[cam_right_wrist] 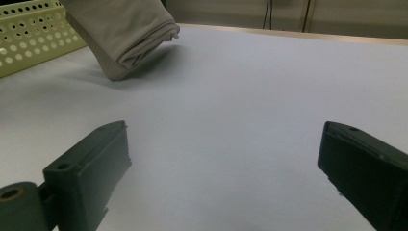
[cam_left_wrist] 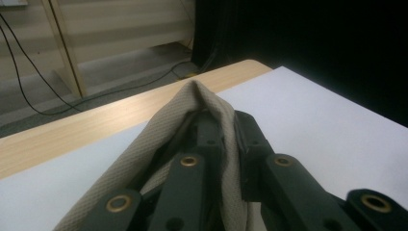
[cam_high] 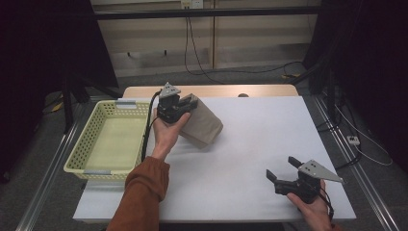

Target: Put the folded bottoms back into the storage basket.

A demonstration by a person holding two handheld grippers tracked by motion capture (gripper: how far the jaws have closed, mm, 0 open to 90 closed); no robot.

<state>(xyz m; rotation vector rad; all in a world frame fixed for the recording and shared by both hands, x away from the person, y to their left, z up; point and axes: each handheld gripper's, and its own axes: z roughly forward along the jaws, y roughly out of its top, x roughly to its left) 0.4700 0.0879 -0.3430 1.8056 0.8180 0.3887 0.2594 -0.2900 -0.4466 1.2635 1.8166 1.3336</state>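
High view: folded beige cloth (cam_high: 202,126) lifted at one end, tilted, lower corner near or on the white table (cam_high: 250,159), just right of the yellow perforated basket (cam_high: 91,144). Pinched at its upper edge by the left gripper (cam_high: 185,107), jaws drawn in close on the fabric. Left hand (cam_high: 166,130) and rust-coloured sleeve (cam_high: 142,192) reaching up from the near edge, between basket and cloth.

Left gripper view: woven beige fabric (cam_left_wrist: 192,103) peaked between the black jaws and draped over one of them, wooden table strip (cam_left_wrist: 96,125) beyond the cloth.

Right gripper view: same cloth (cam_right_wrist: 125,33) seen end-on, stacked folds showing, raised at an angle, basket wall (cam_right_wrist: 29,38) just beside it; own jaws spread wide, nothing between them.

Back in the high view: right gripper (cam_high: 281,169) well apart from the cloth, low over the near right corner of the table, jaws wide, held in the right hand (cam_high: 312,207). Basket interior bare. Dark curtains and floor cables farther out from the cloth.
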